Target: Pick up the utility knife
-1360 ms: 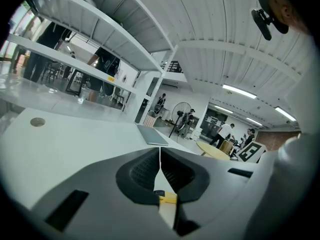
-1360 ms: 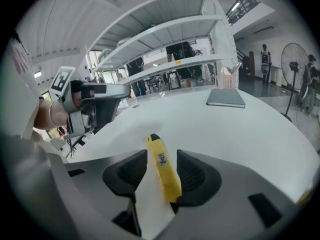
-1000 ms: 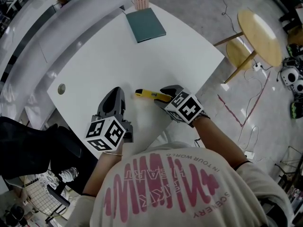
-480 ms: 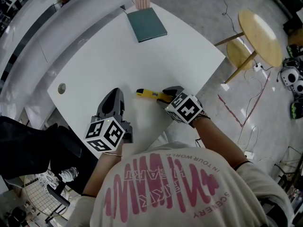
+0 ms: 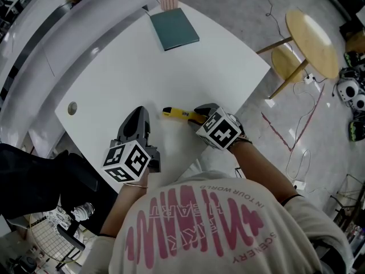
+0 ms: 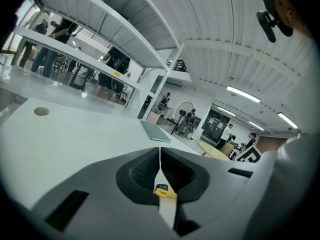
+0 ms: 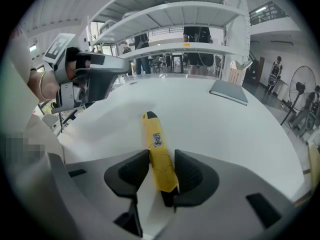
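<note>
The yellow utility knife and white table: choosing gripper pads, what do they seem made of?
The yellow utility knife looks like matt moulded plastic, with a dark tip and a printed label. The white table looks smooth, perhaps laminate: a soft sheen, no grain.

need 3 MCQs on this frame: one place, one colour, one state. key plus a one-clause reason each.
1. Where is the knife?
A) between the jaws of the right gripper
B) on the notebook
C) on the round wooden table

2. What colour is the knife's body?
A) red
B) yellow
C) blue

3. How do the jaws of the left gripper stand?
A) wide apart
B) on the knife
C) together, empty

Key:
1 A: the right gripper view shows the knife between that gripper's jaws, which have just been closing.
2 B: the body is yellow in both the head view and the right gripper view.
3 C: the left gripper view shows its jaws meeting with nothing between them.
</note>
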Available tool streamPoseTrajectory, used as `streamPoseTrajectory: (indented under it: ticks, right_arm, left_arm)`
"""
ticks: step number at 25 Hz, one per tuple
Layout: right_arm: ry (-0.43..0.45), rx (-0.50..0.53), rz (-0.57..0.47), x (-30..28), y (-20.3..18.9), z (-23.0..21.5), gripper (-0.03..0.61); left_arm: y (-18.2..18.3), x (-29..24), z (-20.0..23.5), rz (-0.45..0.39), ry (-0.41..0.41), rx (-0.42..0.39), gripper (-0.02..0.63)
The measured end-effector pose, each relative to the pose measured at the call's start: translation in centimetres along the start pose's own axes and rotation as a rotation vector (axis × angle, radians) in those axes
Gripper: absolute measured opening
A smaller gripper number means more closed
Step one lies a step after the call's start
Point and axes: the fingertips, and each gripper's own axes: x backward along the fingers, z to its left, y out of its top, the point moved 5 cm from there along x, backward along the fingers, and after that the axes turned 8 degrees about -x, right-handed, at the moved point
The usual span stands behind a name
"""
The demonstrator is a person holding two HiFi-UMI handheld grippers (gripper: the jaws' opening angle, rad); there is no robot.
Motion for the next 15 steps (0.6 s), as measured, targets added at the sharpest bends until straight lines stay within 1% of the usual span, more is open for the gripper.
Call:
streamPoseTrajectory:
  ticks: [7,11,15]
  right_arm:
    - [-0.018,0.013,0.023,-0.04,0.07,0.07,0.167]
    - [-0.016,0.029,0.045,-0.22,-0.05,0.52,0.135]
    - [-0.027,0.015,0.052,-0.19,-0.2,0.59,0.135]
  left_arm:
    - [-0.06,0.14,-0.04,0.001,0.0,0.0,0.027]
    - [-0.13,0.17,-0.12,-0.001,0.001,0.001,0.028]
    - [-0.07,0.42,-0.27,-0.004,0.0,0.0,0.027]
